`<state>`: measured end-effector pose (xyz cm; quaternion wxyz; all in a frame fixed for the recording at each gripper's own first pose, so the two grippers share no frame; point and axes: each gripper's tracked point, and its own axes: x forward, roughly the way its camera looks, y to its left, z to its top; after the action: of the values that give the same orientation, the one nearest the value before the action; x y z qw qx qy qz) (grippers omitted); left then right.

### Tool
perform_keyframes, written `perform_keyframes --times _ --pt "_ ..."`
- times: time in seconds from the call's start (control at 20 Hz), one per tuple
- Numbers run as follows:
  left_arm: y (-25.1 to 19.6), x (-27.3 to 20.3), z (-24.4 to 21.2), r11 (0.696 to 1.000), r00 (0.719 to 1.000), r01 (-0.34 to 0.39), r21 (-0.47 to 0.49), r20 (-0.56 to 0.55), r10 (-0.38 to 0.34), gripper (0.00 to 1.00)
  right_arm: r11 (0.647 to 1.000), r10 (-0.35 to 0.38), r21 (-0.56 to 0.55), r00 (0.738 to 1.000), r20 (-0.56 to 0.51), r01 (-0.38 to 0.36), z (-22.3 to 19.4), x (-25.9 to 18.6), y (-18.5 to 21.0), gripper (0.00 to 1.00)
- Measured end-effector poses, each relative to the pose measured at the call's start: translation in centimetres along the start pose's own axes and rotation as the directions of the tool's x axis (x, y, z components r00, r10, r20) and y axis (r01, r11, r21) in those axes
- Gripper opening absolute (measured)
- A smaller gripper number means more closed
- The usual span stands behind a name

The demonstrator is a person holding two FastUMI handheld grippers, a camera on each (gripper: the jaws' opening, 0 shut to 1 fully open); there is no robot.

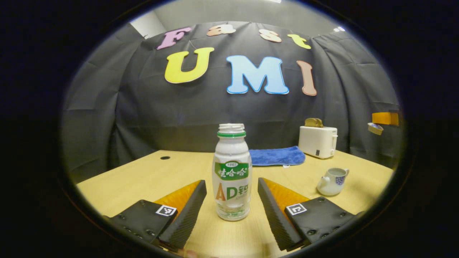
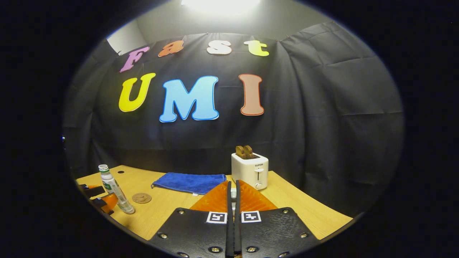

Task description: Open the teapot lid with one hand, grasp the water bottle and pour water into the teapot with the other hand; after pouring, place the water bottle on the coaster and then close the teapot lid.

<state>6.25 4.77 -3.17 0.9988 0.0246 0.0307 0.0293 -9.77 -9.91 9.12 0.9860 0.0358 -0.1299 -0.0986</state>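
White water bottle (image 1: 232, 175) with green neck band and green-orange label, white teapot (image 1: 332, 182) with blue pattern, blue cloth (image 1: 277, 156), white toaster (image 1: 317, 141), pale wood table (image 1: 143, 179), brown coaster (image 2: 141, 197).

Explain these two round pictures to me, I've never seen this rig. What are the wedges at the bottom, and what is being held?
There is no robot arm. A person holds a two-finger gripper in each hand, and a camera on each looks forward along its fingers. Those fingers are the wedges at the bottom.

In the left gripper view, the left gripper is open. Its fingers stand either side of the upright bottle without touching it.

In the right gripper view, the right gripper is shut. Seen far right in the left gripper view, it appears to hold the lid in the air.

On the table are the open teapot, a toaster, a towel and a coaster.
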Motion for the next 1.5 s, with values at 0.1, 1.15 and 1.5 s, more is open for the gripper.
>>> perform_keyframes --times 0.1,1.15,1.5 --pt "0.1 0.5 -0.3 1.0 1.0 -0.008 0.014 -0.01 0.009 0.99 1.0 -0.01 0.0 1.0 -0.003 0.01 -0.2 -0.2 -0.8 0.0" --pt "-0.7 3.7 -0.9 0.998 0.999 -0.006 0.063 -0.041 0.009 0.9 0.999 0.004 0.046 0.997 -0.078 -0.001 -3.8 0.1 -2.7 0.0" --pt "-2.2 3.8 -0.7 0.991 0.998 0.01 0.136 -0.055 -0.002 0.87 0.999 -0.01 0.044 0.997 -0.081 0.014 -4.1 -0.6 -3.8 0.0"
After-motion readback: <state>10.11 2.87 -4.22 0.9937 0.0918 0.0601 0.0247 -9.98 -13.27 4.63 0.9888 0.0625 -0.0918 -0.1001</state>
